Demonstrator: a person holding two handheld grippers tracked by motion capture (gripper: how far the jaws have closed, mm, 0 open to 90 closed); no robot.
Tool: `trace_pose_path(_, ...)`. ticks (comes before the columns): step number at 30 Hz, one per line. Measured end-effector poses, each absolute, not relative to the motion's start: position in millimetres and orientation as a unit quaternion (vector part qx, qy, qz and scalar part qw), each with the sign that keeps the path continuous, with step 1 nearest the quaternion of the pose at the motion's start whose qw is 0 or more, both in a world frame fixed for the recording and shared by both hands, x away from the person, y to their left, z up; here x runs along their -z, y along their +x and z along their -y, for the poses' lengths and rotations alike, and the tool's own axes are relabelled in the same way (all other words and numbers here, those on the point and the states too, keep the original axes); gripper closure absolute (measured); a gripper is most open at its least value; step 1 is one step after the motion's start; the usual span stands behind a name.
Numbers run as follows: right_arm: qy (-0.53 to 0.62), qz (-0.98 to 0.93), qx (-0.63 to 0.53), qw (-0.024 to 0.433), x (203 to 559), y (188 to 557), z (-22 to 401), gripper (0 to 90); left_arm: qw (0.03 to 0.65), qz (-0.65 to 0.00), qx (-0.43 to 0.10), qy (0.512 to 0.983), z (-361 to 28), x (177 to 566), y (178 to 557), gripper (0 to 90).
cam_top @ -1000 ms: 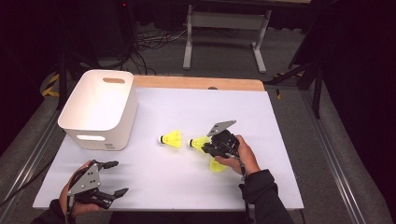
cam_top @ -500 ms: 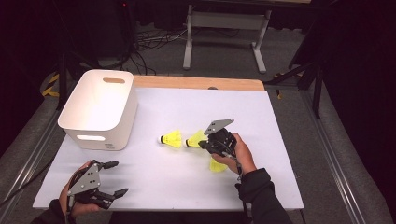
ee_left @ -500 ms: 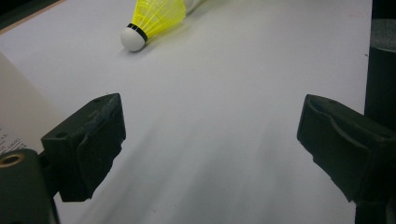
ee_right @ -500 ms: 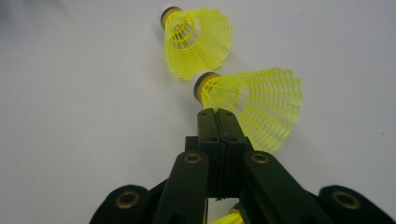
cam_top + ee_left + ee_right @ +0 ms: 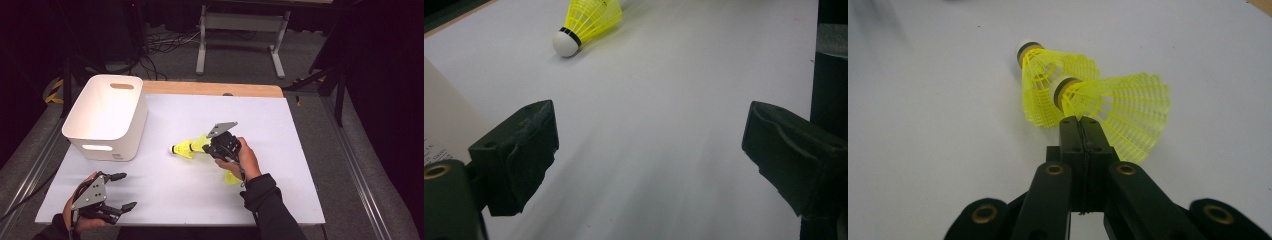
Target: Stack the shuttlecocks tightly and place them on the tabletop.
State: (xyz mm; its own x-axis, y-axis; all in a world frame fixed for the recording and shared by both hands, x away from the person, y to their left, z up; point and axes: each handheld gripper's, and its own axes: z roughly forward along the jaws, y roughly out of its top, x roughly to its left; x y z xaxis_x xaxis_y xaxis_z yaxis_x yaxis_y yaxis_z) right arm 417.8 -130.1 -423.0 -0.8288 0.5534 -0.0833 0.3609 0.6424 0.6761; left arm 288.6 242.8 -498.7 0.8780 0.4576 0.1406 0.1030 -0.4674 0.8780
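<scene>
Pinching a yellow shuttlecock's skirt (image 5: 1128, 112) — right hand-held gripper (image 5: 1080, 125); left hand-held gripper (image 5: 649, 165) spread wide — third shuttlecock (image 5: 231, 177) half-hidden.

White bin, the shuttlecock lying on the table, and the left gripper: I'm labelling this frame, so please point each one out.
white bin (image 5: 131, 116), high view, on its right rim.
lying shuttlecock (image 5: 183, 149), high view, on its yellow skirt.
left gripper (image 5: 123, 191), high view, midway between its two open fingertips.

shuttlecocks (image 5: 182, 149): 3 | white bin (image 5: 107, 117): 1 | table (image 5: 280, 125): 1 | claws (image 5: 123, 191): 2
</scene>
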Motion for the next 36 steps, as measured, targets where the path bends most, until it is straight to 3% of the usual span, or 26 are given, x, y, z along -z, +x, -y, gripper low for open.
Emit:
trace_pose_path(17,0.225,-0.928,-0.278,0.102,445,426,92,89.4,0.492,-0.160,-0.176,0.838,-243,499,288,8.8)
trace_pose_path(26,0.222,-0.928,-0.266,0.134,443,421,92,71.1,0.492,-0.159,-0.176,0.837,-243,499,288,9.2)
trace_pose_path(29,0.216,-0.927,-0.275,0.138,439,418,94,69.7,0.490,-0.155,-0.177,0.840,-242,499,288,9.4)
trace_pose_path(36,0.200,-0.932,-0.267,0.142,438,414,88,83.9,0.490,-0.156,-0.170,0.841,-241,500,288,9.7)
